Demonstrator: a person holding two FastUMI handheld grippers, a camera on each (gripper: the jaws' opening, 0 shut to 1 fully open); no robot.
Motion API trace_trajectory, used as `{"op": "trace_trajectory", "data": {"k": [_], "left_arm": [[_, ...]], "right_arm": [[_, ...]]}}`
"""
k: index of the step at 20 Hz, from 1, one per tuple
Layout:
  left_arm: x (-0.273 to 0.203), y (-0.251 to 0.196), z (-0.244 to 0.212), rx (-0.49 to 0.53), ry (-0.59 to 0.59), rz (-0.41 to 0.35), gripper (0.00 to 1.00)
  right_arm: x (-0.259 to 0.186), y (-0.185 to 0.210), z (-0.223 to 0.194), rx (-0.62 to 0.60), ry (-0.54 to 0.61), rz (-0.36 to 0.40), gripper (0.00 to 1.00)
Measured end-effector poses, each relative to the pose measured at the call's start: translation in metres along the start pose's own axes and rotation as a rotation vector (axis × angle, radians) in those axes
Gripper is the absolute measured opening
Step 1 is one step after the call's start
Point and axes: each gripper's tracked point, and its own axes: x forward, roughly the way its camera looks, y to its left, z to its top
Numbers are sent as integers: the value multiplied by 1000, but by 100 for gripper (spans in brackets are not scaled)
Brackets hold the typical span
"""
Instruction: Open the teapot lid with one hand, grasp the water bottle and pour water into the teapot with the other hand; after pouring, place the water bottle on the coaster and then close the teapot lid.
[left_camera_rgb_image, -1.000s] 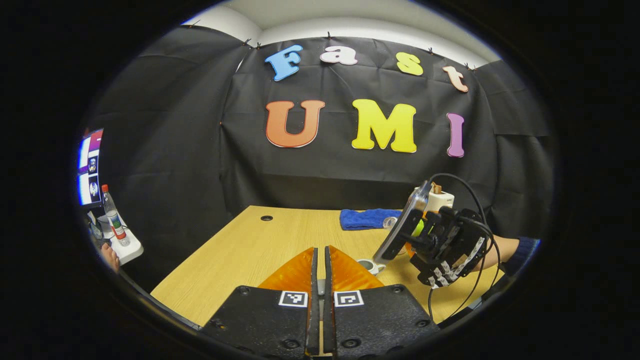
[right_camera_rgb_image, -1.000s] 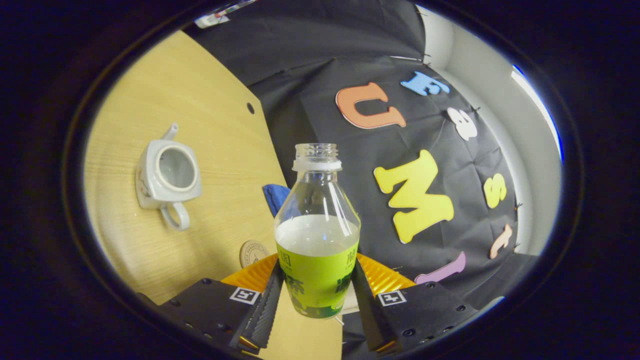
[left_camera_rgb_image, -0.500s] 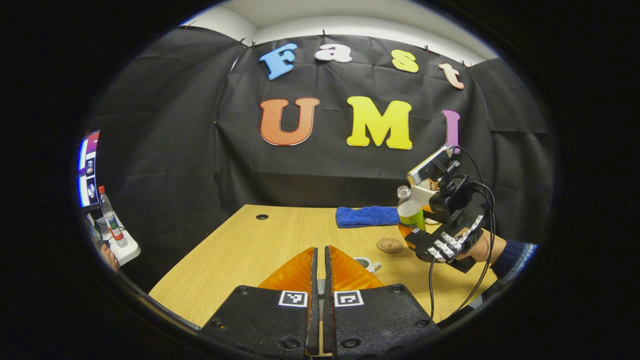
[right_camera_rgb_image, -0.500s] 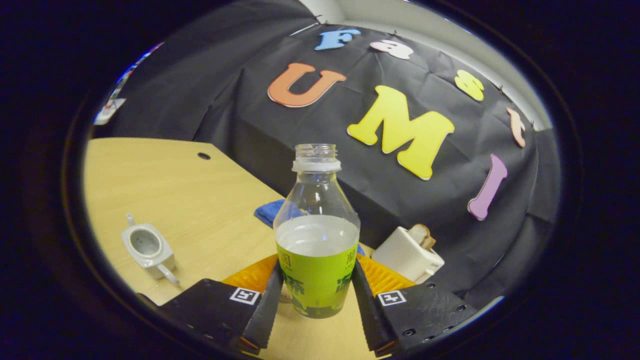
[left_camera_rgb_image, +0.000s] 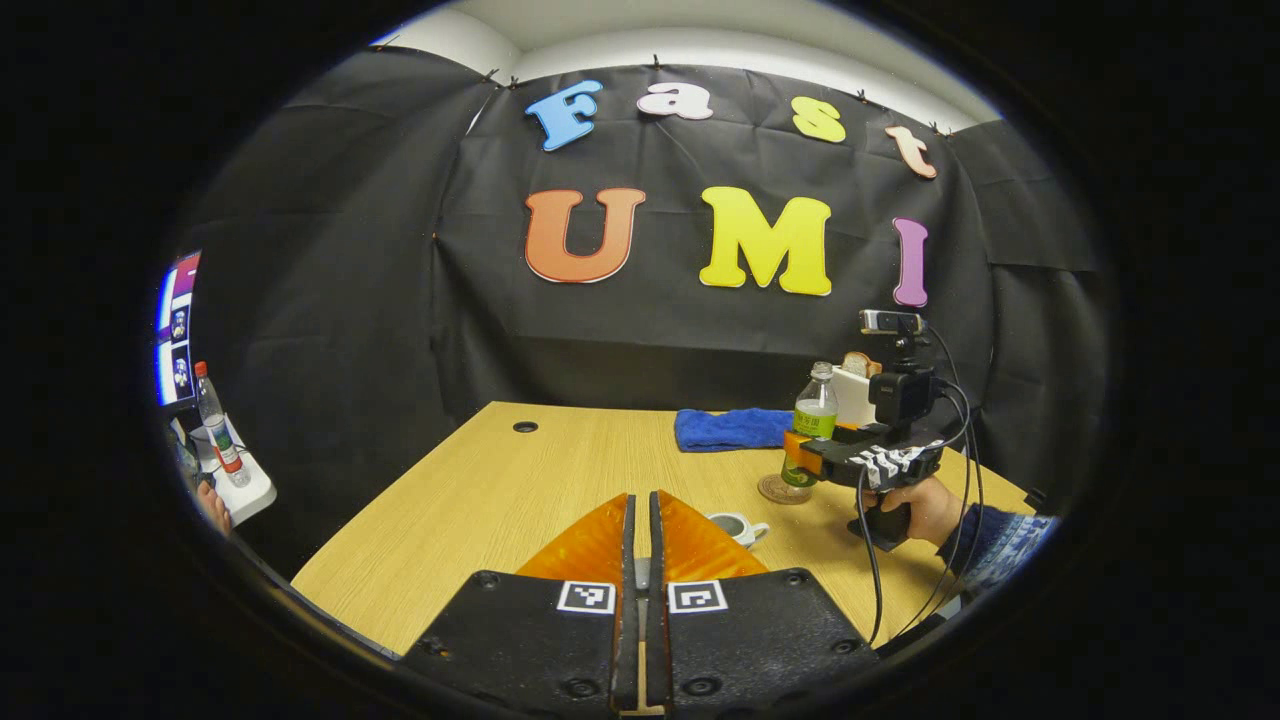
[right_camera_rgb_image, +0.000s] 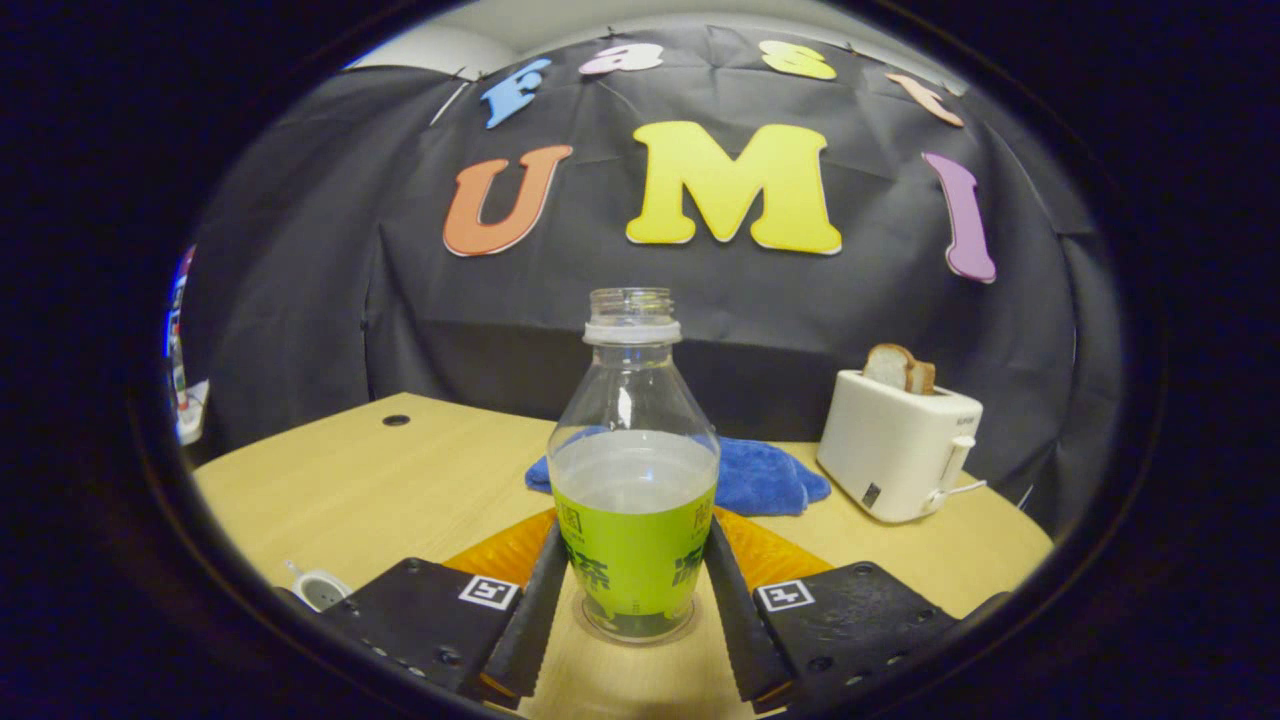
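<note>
The clear water bottle with a green label has no cap and is about half full. It stands upright between the fingers of my right gripper, which press on its label from both sides. In the left gripper view the bottle rests with its base on the round brown coaster, held by the right gripper in a person's hand. The small white teapot sits on the table with its top uncovered, just beyond my left gripper, whose fingers are shut. The teapot is low on the left in the right gripper view.
A blue cloth lies at the back of the wooden table, with a white toaster holding bread to its right. A cable hole is at the table's back left. Off the left edge, a side shelf holds another bottle.
The right gripper swung the bottle from a tilt above the teapot back to upright and lowered it onto the coaster. The left gripper stayed shut and nearly still.
</note>
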Motion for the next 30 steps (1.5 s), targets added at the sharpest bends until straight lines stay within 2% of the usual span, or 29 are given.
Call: {"op": "trace_trajectory", "data": {"k": [2, 9, 10, 12, 13, 15, 17, 22, 26, 27, 28, 29, 30], "left_arm": [[3, 1, -3, 1, 8, 2, 5], [11, 1, -12, 13, 36, 15, 5], [11, 1, -12, 17, 37, 18, 5], [11, 1, -11, 19, 32, 18, 5], [10, 0, -7, 19, 22, 18, 5], [8, -4, 2, -5, -12, -4, 5], [5, -12, 7, -18, -32, -38, 5], [10, -23, 7, -4, -51, -55, 5], [15, -33, 4, 16, -49, -46, 5], [15, -36, 6, 17, -53, -41, 5], [16, -37, 6, 23, -60, -29, 5], [17, -40, 6, 35, -61, -17, 6], [19, -42, 4, 44, -66, -8, 6]], "right_arm": [[13, -11, -4, -5, 1, -31, 71], [19, -4, -6, -21, 4, -17, 72], [18, -5, -5, -20, 2, -15, 75], [14, -8, 0, -24, -2, -17, 75], [8, -8, 3, -22, -8, -8, 83], [-7, -5, 14, -1, -35, 11, 94], [-28, -6, 24, -1, -69, 22, 94], [-86, -12, 44, -20, -142, 52, 94], [-138, -31, 49, -92, -179, 20, 94], [-149, -30, 47, -108, -184, 42, 97], [-161, -29, 45, -118, -185, 71, 95], [-172, -34, 41, -129, -181, 77, 98], [-181, -42, 38, -126, -171, 63, 95]]}}
